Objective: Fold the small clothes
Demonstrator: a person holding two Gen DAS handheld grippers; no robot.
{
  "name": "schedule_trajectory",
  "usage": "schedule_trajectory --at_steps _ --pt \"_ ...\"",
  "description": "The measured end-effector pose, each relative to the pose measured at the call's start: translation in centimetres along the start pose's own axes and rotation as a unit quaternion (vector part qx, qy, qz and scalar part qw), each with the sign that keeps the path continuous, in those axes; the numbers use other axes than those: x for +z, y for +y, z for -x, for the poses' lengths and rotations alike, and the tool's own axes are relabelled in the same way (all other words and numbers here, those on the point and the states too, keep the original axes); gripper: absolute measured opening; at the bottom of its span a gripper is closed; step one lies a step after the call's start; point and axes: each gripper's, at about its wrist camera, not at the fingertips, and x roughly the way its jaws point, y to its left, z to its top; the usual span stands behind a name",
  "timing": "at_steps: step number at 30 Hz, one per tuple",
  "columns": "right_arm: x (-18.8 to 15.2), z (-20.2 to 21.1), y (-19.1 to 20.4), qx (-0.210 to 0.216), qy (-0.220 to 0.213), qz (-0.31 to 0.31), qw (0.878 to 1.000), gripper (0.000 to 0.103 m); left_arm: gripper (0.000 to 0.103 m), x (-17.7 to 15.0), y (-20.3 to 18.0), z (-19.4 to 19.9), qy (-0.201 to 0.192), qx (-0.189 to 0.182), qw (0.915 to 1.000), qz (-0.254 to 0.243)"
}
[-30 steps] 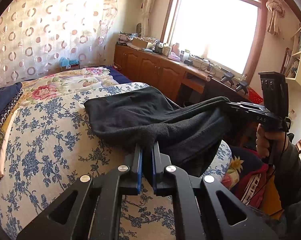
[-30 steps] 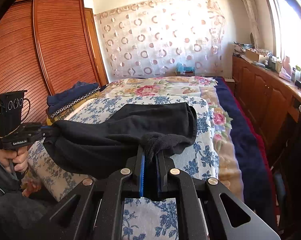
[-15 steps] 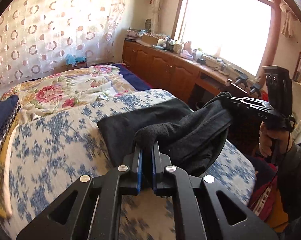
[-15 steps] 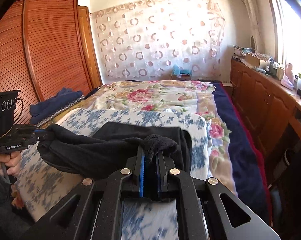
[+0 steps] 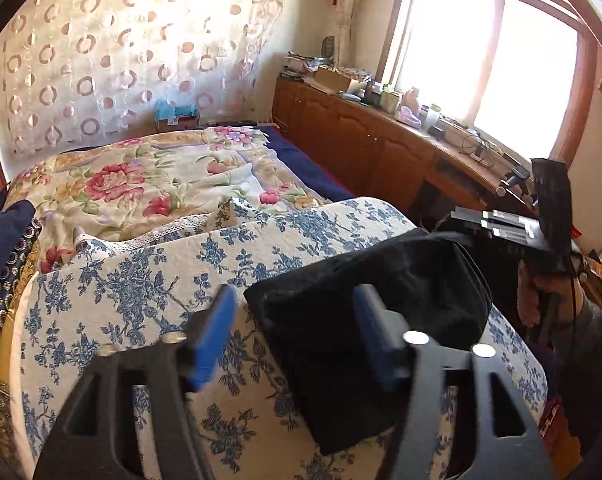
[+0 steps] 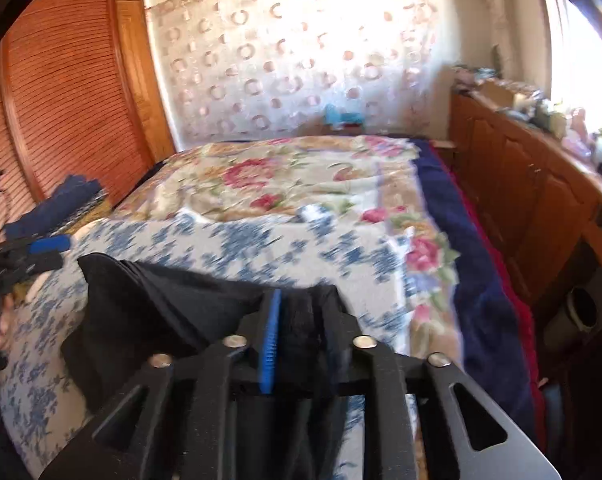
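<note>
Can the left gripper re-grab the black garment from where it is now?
Probably yes. The left gripper has just been opening, and the black garment lies folded on the blue-floral quilt right ahead, with its near edge between the spread fingers. Nothing blocks it; the right gripper sits at the far corner.

Floral bedspread (image 5: 149, 184) (wardrobe (image 6: 61, 92) beside)

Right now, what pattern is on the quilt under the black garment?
White with blue flower sprays; the quilt shows sharpest in the left wrist view, under the black garment.
</note>
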Motion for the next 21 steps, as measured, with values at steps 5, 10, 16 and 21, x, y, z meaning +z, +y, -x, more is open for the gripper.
schedule_trajectory --at_steps 5,10,16,21 --pt "0.5 2.6 0.3 -0.017 -0.021 0.008 1.0 0.044 0.069 -1.2 -0.3 -0.6 0.024 -0.009 0.9996 -0.008" --pt "-1.2 4.3 1.1 0.003 -0.004 0.03 1.0 0.063 0.069 -1.4 0.0 -3.9 0.059 -0.009 0.9981 -0.009" --pt "-1.7 3.7 0.0 0.028 0.025 0.035 0.999 0.066 0.069 -0.1 0.9 -7.4 0.076 0.012 0.997 -0.003" --pt "0.1 1.1 -1.2 0.037 0.043 0.031 0.998 0.066 0.071 0.3 1.6 -9.0 0.079 0.045 0.9958 -0.01"
